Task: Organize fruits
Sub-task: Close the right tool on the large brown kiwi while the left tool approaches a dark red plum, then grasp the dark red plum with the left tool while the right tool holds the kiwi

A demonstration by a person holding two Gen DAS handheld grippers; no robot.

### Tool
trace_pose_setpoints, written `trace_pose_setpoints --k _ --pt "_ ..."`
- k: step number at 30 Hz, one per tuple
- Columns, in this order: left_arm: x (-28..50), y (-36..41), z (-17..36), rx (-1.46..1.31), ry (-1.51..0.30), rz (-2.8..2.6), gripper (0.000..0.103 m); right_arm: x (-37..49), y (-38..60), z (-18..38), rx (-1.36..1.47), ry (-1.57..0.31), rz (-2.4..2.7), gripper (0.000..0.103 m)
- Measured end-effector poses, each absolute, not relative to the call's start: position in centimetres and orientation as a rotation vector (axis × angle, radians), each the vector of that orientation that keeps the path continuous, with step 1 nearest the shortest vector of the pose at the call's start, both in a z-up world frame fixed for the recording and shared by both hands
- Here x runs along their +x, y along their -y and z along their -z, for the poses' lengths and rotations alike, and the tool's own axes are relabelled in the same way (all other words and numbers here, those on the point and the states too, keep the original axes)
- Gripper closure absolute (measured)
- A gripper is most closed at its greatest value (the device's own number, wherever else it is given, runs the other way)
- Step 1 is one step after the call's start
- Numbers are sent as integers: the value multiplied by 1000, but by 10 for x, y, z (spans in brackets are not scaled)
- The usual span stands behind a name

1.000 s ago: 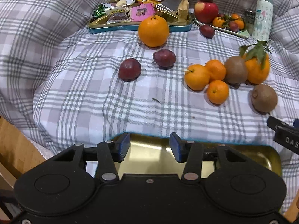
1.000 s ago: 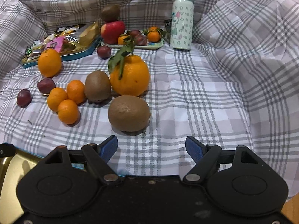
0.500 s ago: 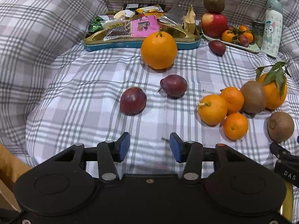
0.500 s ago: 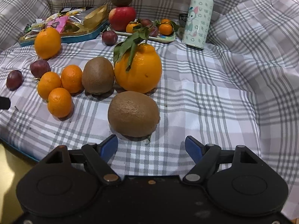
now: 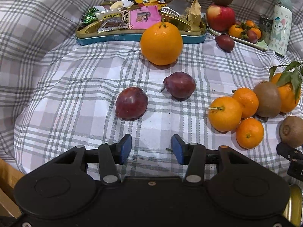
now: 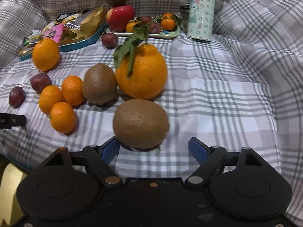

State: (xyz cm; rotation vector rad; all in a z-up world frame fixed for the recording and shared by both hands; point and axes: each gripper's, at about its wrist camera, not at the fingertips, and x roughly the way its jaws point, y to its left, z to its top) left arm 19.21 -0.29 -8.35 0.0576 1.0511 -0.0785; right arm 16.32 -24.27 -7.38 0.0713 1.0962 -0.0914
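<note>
Fruit lies on a checked cloth. In the left wrist view my left gripper is open and empty, just short of two dark red plums, with a large orange beyond. In the right wrist view my right gripper is open, its blue pads either side of the near end of a brown kiwi, not touching it. Behind the kiwi stand a leafy orange, a second kiwi and three mandarins.
A blue-rimmed tin of snack packets sits at the back. A green tray holds an apple, a kiwi and small fruit. A patterned bottle stands at the back right. A gold tray edge shows at lower left.
Both grippers have moved forward over the cloth, away from the gold tray. The left one has neared the plums. The right one has closed in on the near kiwi.
</note>
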Motion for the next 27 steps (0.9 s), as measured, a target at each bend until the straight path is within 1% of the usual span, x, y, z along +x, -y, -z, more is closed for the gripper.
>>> trace_pose_setpoints --k 10,13,16,18,19,27 --pt "196 1 86 63 -1042 95 48 184 238 74 132 -1097 119 18" --pt "197 0 86 60 -1045 102 48 186 237 76 119 -1093 134 22" --pt "197 0 86 61 -1043 107 48 187 234 77 87 -1079 143 29" --pt "197 0 86 66 -1041 111 48 187 231 76 64 -1067 137 37" --pt "196 0 85 65 -1041 115 49 186 229 76 50 -1062 140 38" --pt "199 -10 72 47 -985 126 49 184 227 75 20 -1055 135 39"
